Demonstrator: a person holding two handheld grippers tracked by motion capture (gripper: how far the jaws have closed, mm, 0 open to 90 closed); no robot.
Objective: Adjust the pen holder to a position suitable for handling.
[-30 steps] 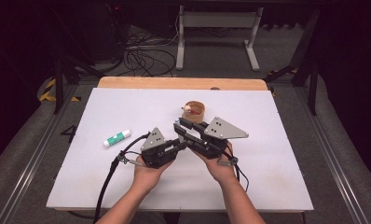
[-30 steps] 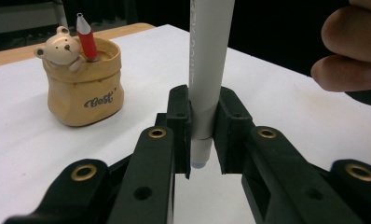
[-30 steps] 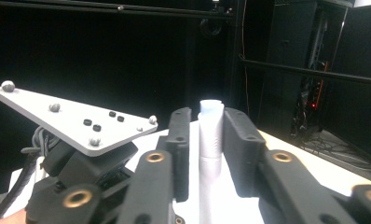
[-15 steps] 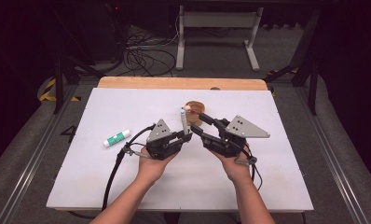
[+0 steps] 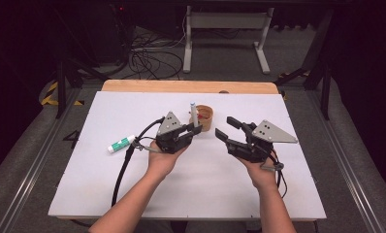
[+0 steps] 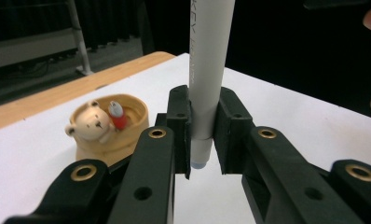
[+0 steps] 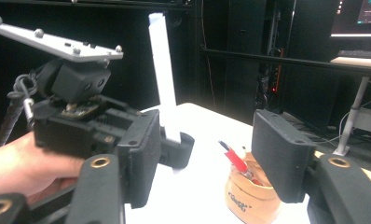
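My left gripper (image 5: 195, 129) is shut on a white marker (image 5: 193, 112) and holds it upright, its lower end just below the jaws. In the left gripper view the marker (image 6: 206, 70) is clamped between both pads (image 6: 181, 116). Just behind it stands a wooden bear-shaped holder (image 5: 205, 116) with a red pen (image 6: 117, 115) inside. My right gripper (image 5: 226, 127) hovers to the right of the holder. Its jaws have just been opening, and nothing lies between them. The right gripper view looks through its open jaws at the left gripper (image 7: 81, 116), the marker (image 7: 164, 79) and the holder (image 7: 249, 193).
A green-and-white marker (image 5: 121, 144) lies on the white table top (image 5: 191, 189) to the left of my left hand. A wooden strip (image 5: 147, 86) runs along the table's far edge. Beyond it are cables and a metal stand (image 5: 225, 29) on the floor.
The grippers were close together and have parted. The right one swung away to the right with its jaws widening. The left one drifted farther up the table with the marker.
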